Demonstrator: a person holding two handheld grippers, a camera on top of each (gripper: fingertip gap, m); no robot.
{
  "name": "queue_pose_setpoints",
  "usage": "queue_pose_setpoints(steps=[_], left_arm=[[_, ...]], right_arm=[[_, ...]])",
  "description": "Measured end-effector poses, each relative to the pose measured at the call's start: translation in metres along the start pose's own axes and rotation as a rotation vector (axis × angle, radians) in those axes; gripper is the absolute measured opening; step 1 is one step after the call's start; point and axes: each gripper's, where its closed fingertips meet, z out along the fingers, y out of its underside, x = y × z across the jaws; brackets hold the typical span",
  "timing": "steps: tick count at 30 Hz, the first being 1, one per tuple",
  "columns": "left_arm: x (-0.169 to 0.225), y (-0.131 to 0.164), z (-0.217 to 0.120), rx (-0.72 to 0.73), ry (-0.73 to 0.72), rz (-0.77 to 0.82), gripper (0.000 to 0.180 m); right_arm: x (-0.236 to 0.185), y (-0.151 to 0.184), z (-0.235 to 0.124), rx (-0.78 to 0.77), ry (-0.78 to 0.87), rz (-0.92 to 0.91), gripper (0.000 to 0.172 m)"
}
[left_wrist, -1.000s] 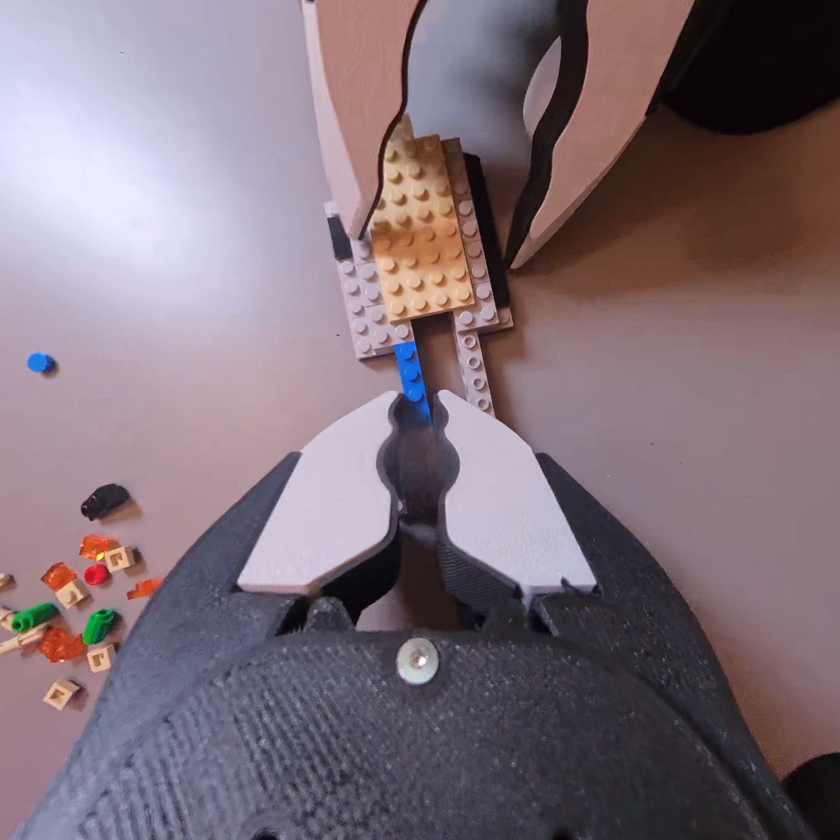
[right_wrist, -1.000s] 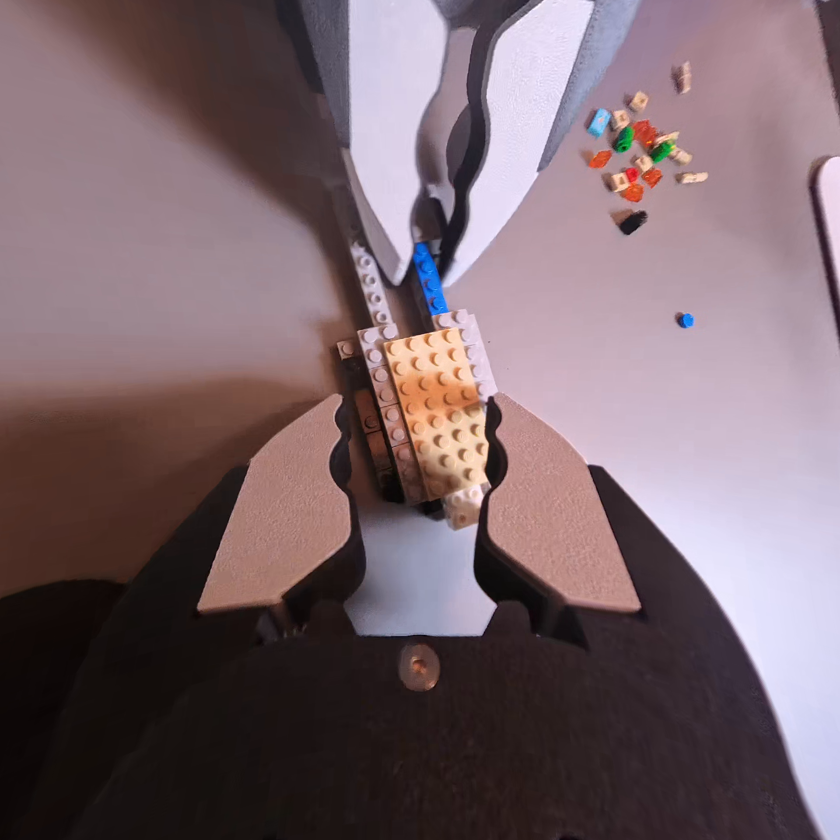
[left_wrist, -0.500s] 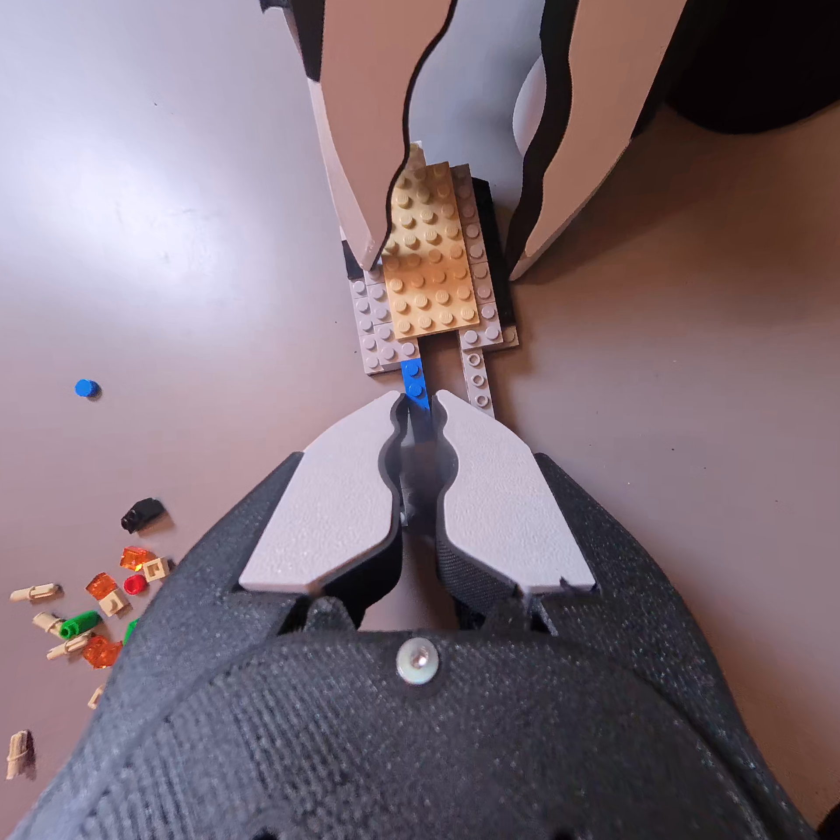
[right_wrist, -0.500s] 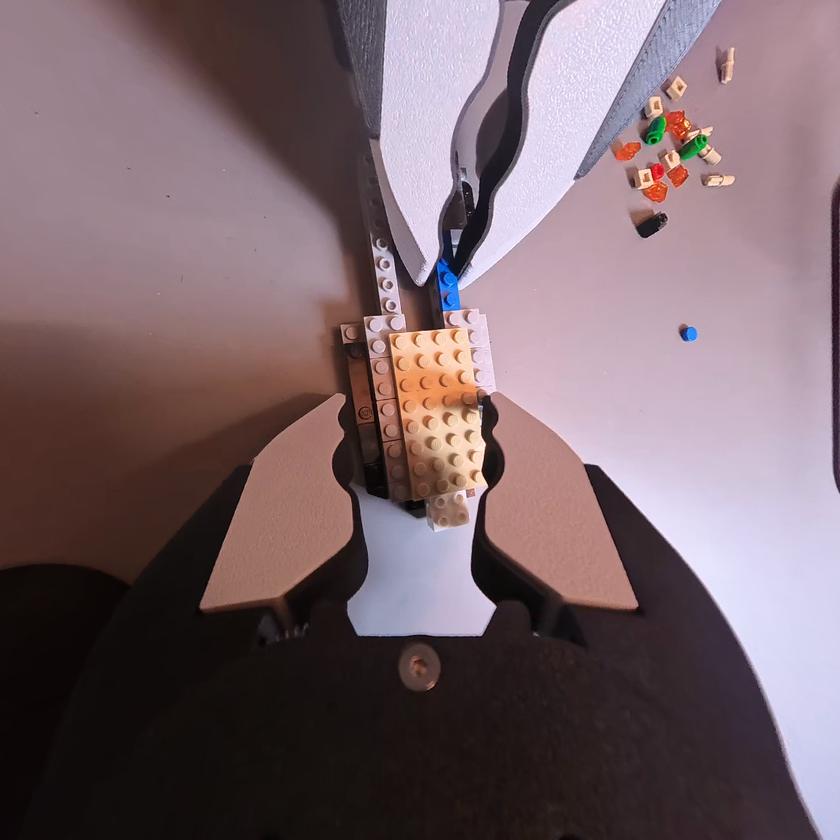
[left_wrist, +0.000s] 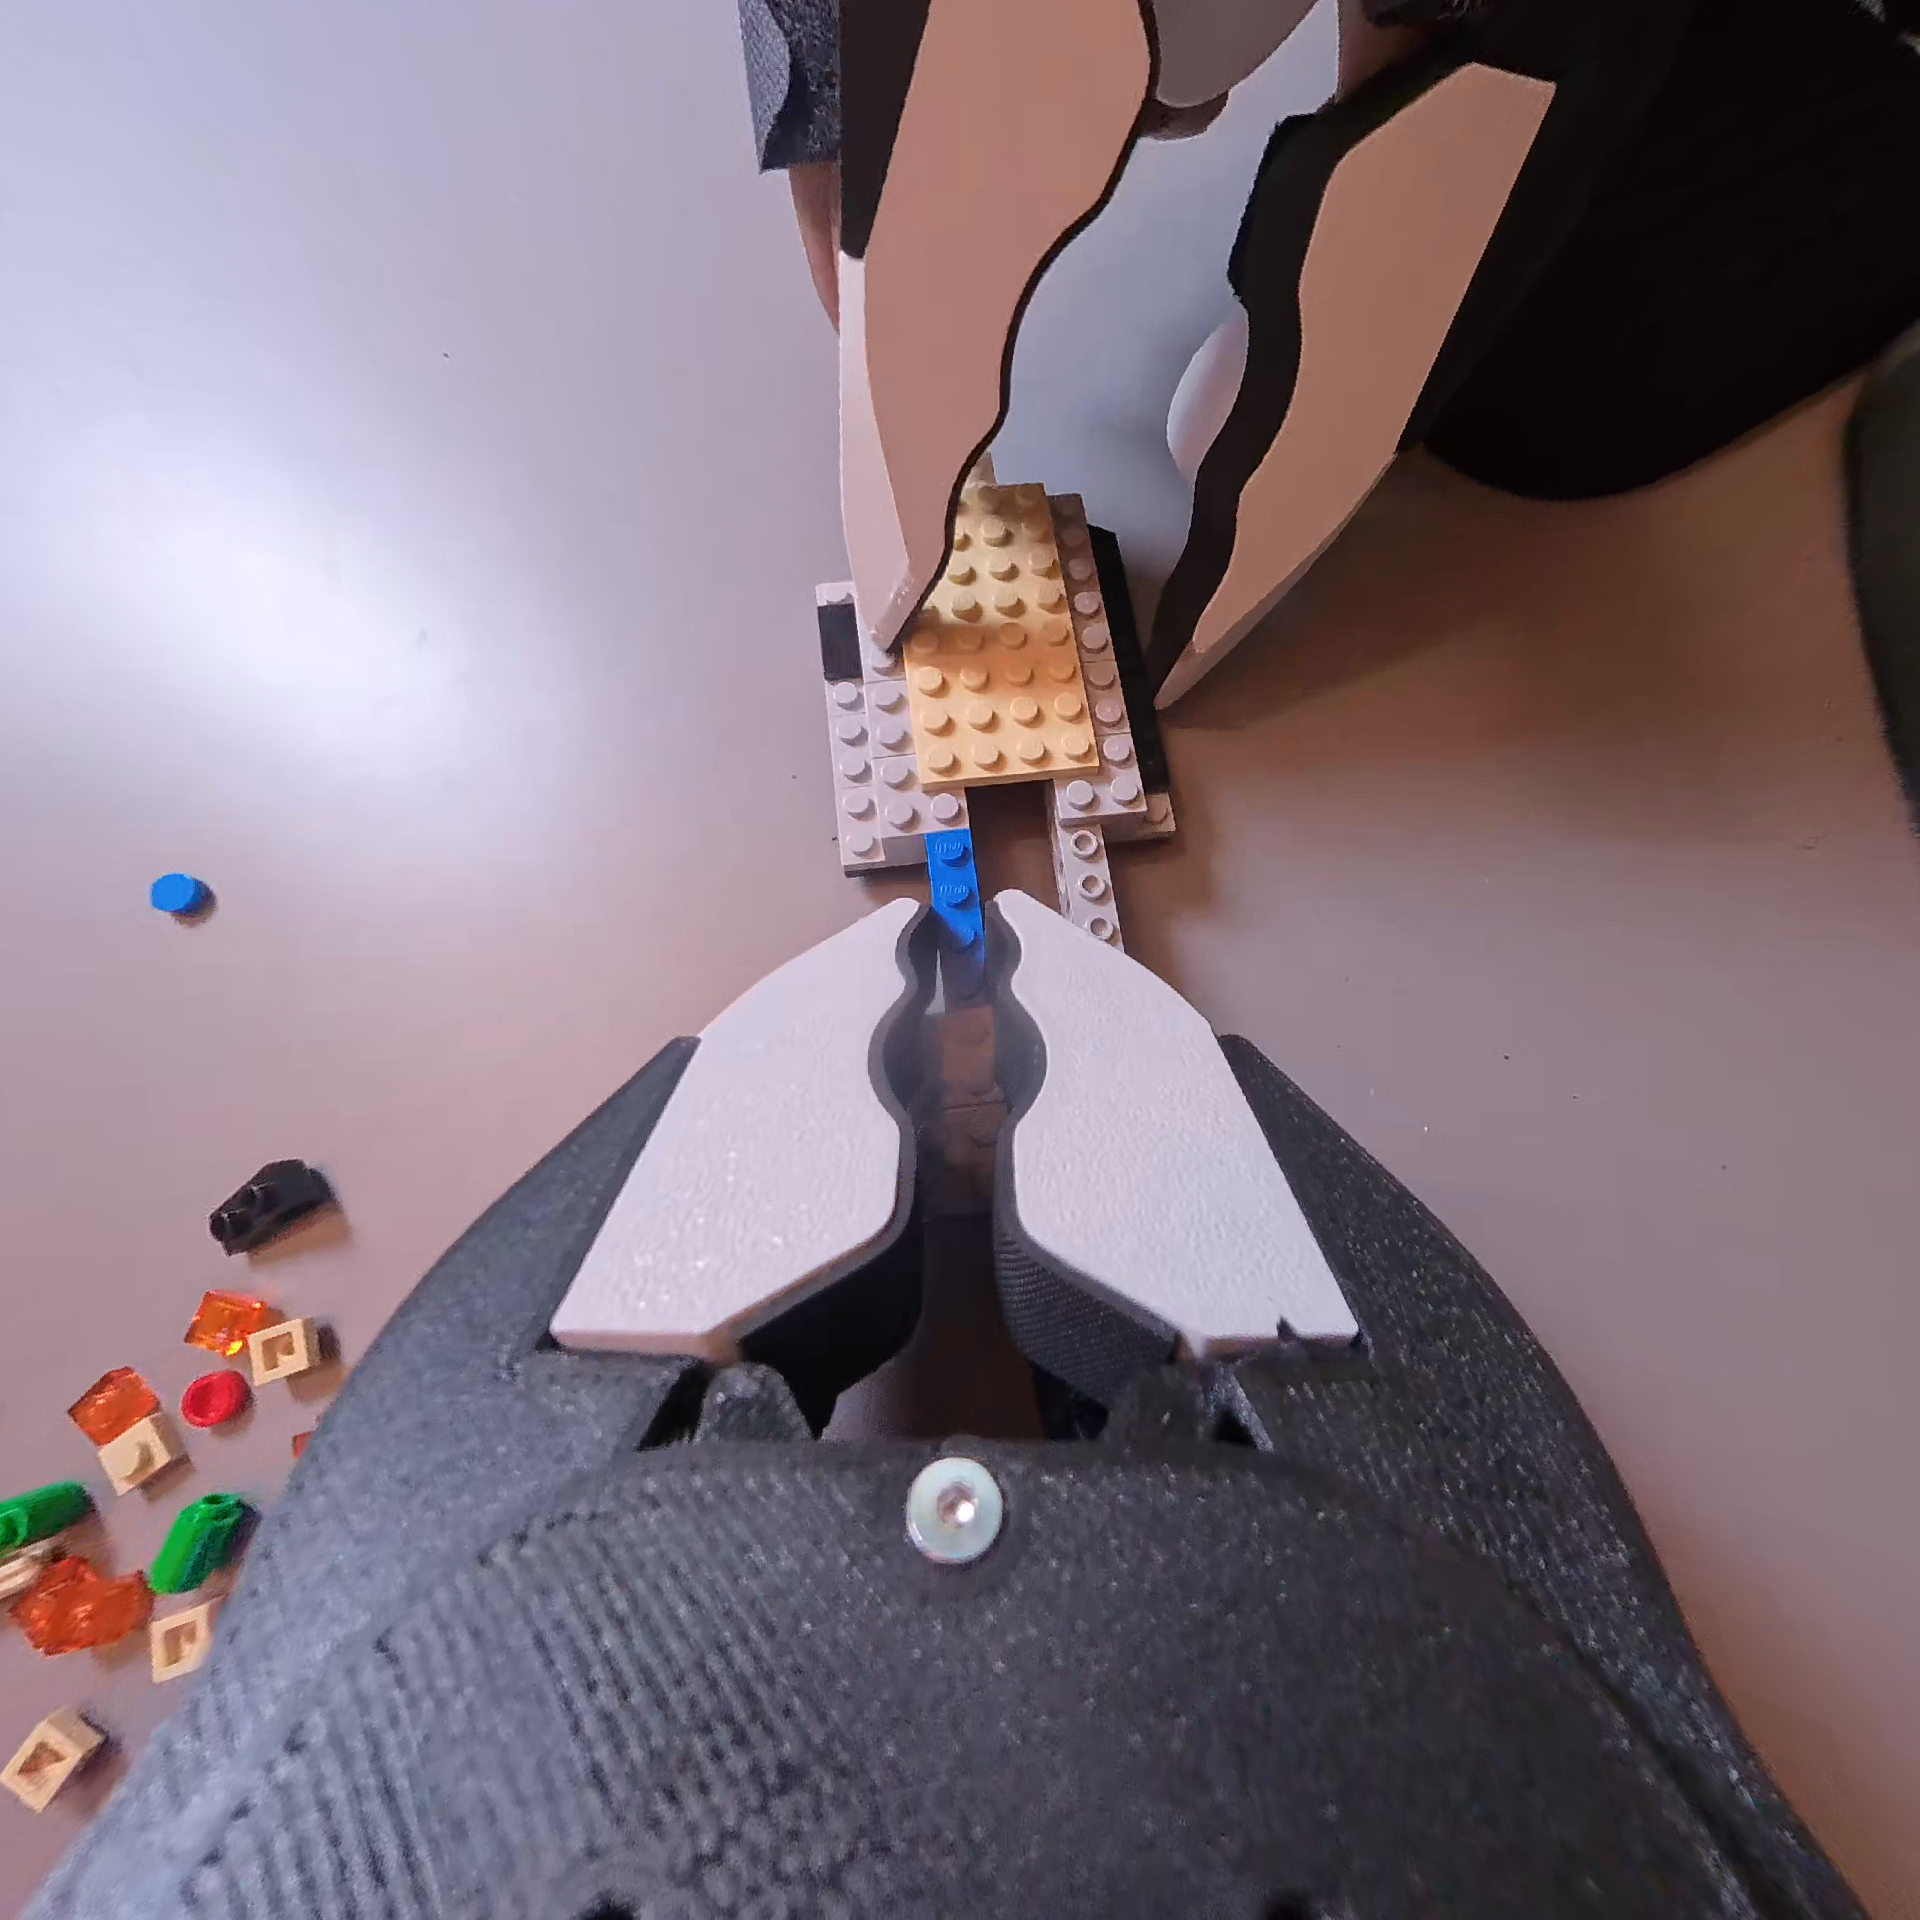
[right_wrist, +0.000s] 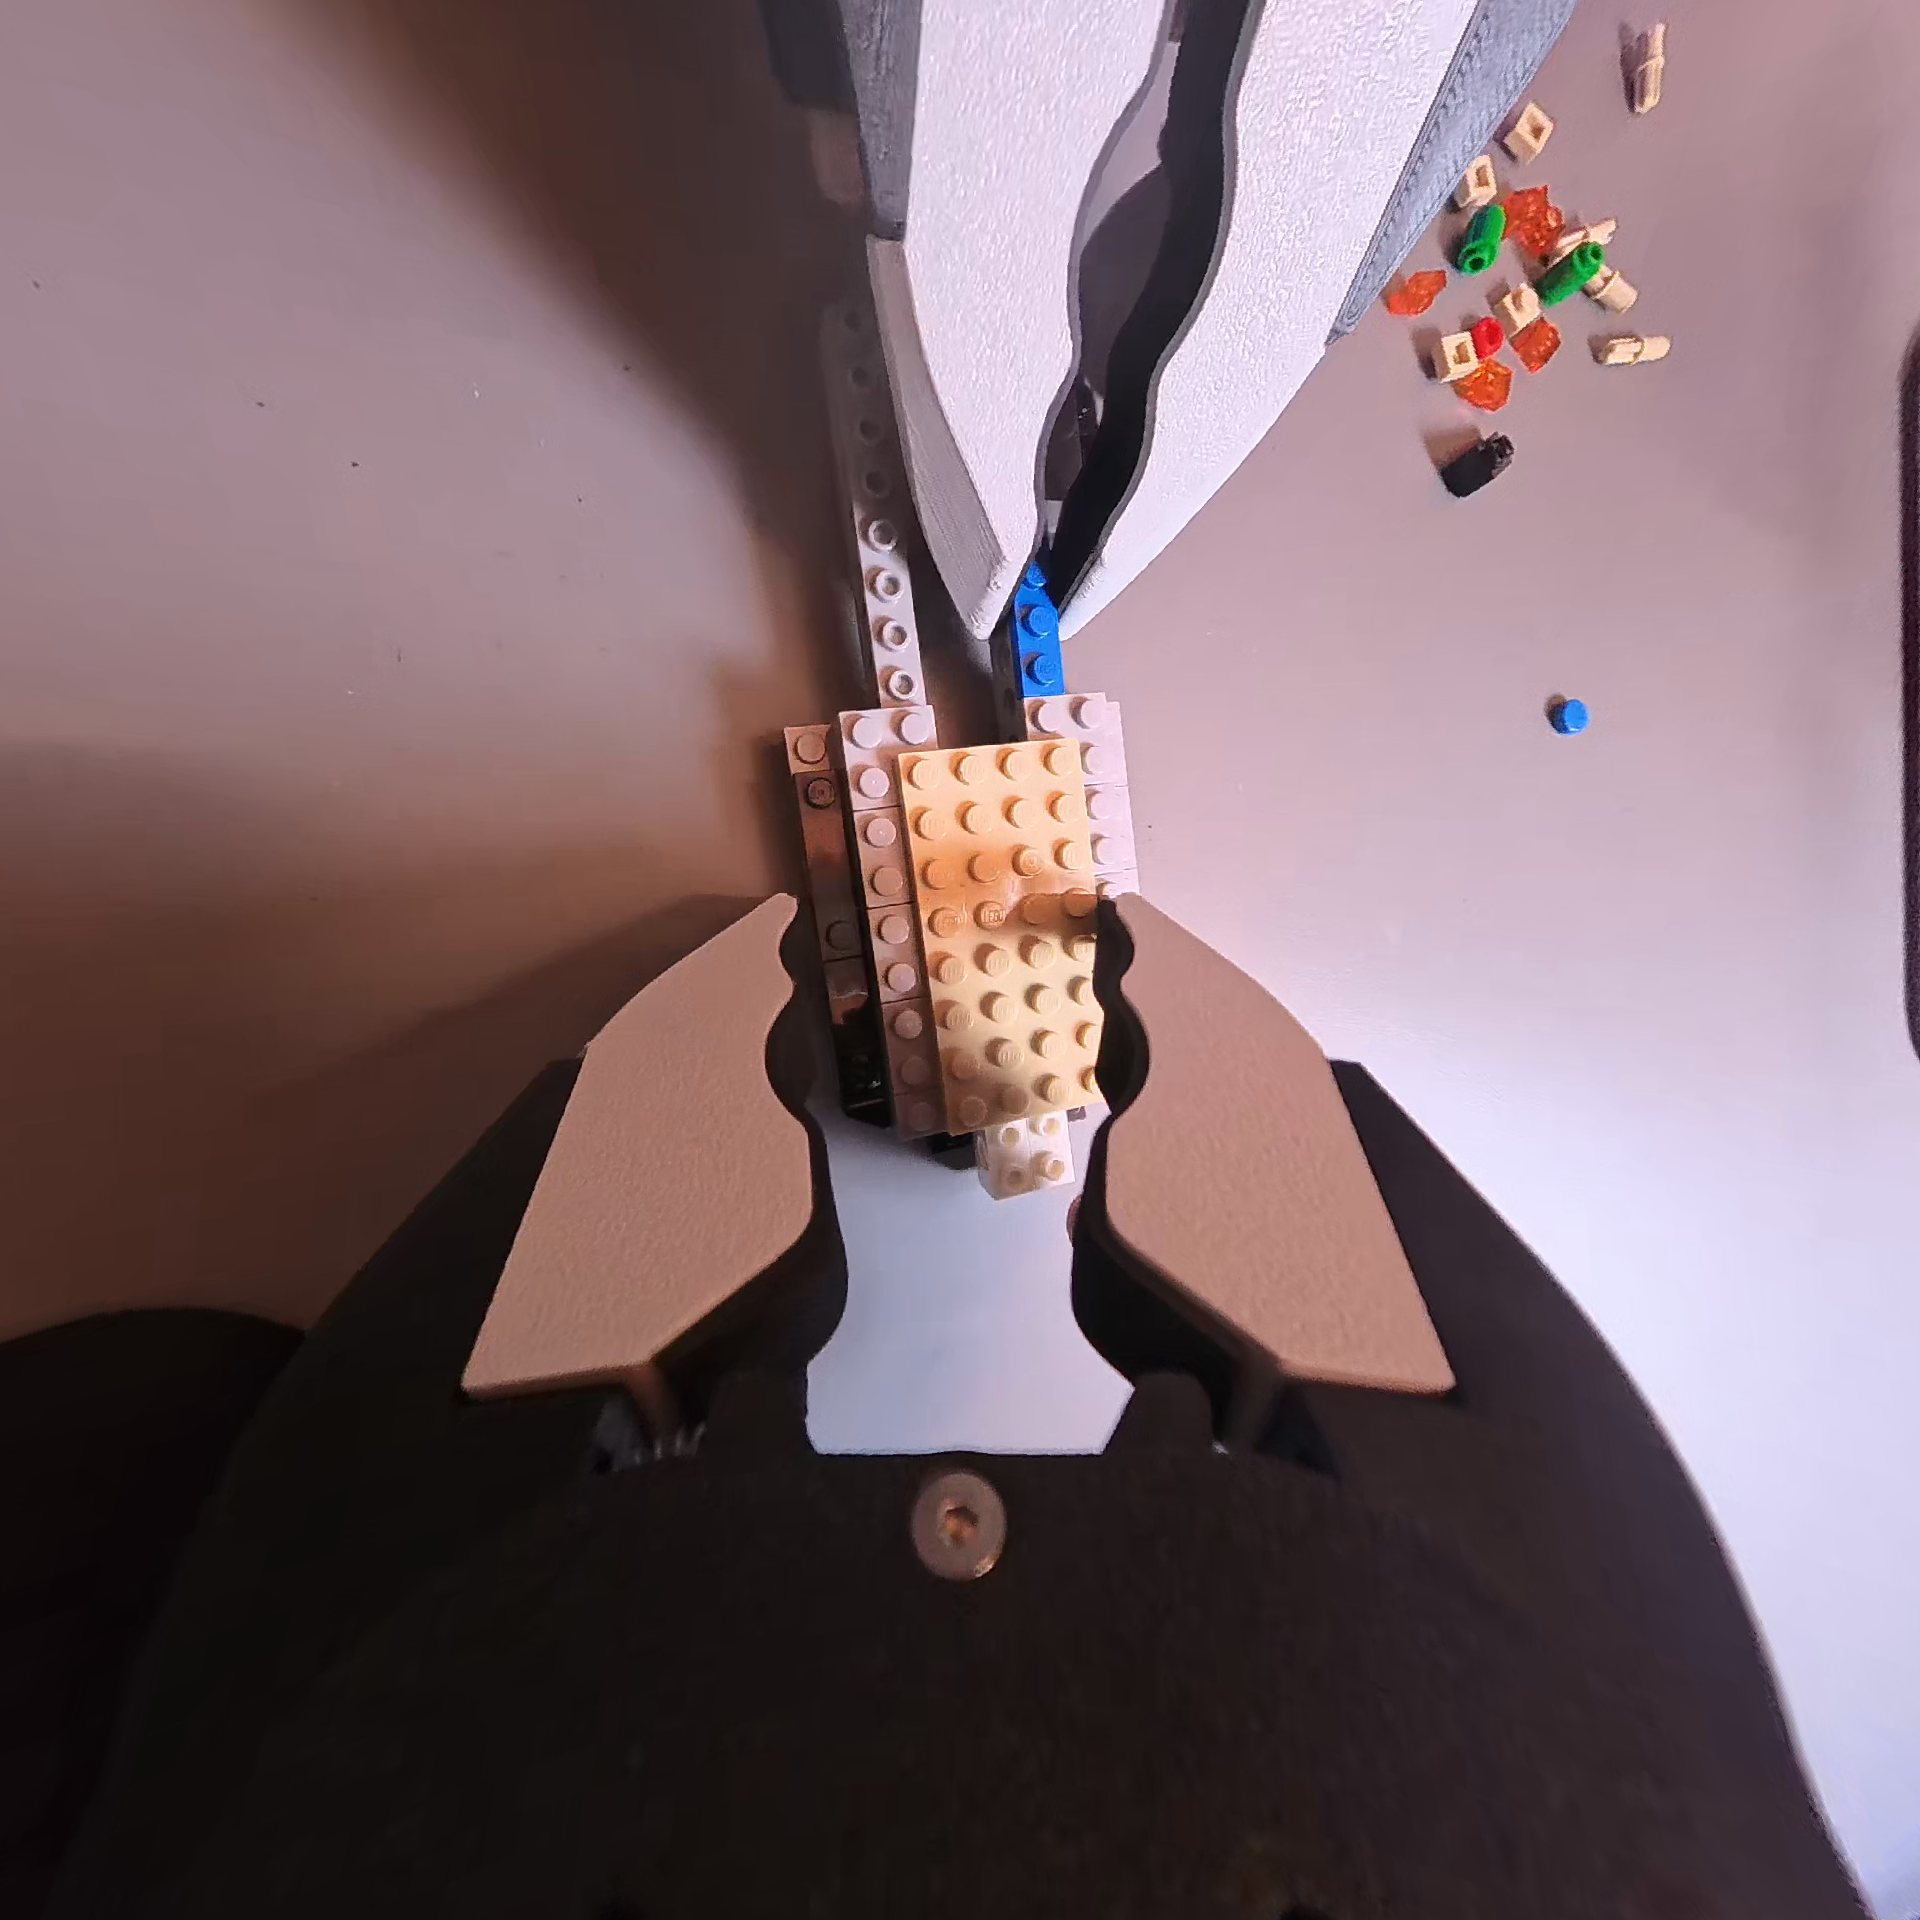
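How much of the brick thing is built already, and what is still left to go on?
Built: the brick model has a tan plate on top and a grey strip sticking out. In hand: the left gripper pinches the blue strip at its end; the right gripper straddles the model. Left: small loose pieces and a blue stud lie on the table.

Flat brick assembly (left_wrist: 997, 675), tan studded plate on grey and black plates, centre frame on the table; its blue strip (left_wrist: 954, 883) and grey strip (left_wrist: 1089, 883) reach toward lower centre.
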Motion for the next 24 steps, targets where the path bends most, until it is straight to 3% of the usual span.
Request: queue_pose_setpoints(steps=[7,13,15,17,20,24], left_arm=[[-0.004,0.000,-0.001,0.021,-0.014,0.000,0.008],[-0.007,-0.003,-0.005,-0.080,-0.165,0.196,0.008],[-0.010,-0.026,-0.024,0.028,-0.136,0.076,0.008],[-0.019,-0.024,-0.033,-0.010,-0.181,0.096,0.008],[-0.011,-0.032,-0.039,0.074,-0.116,0.032,0.008],[-0.030,-0.038,-0.090,0.093,-0.252,0.015,0.008]], right_arm=[[0.001,-0.001,0.001,-0.003,0.001,0.026,0.052],[0.004,-0.001,0.004,-0.047,0.022,0.032,0.052],[0.004,-0.001,0.004,-0.048,0.018,0.035,0.051],[0.004,-0.001,0.004,-0.044,0.019,0.038,0.051],[0.004,-0.002,0.004,-0.032,0.014,0.048,0.052],[0.004,-0.002,0.005,-0.011,0.015,0.057,0.052]])
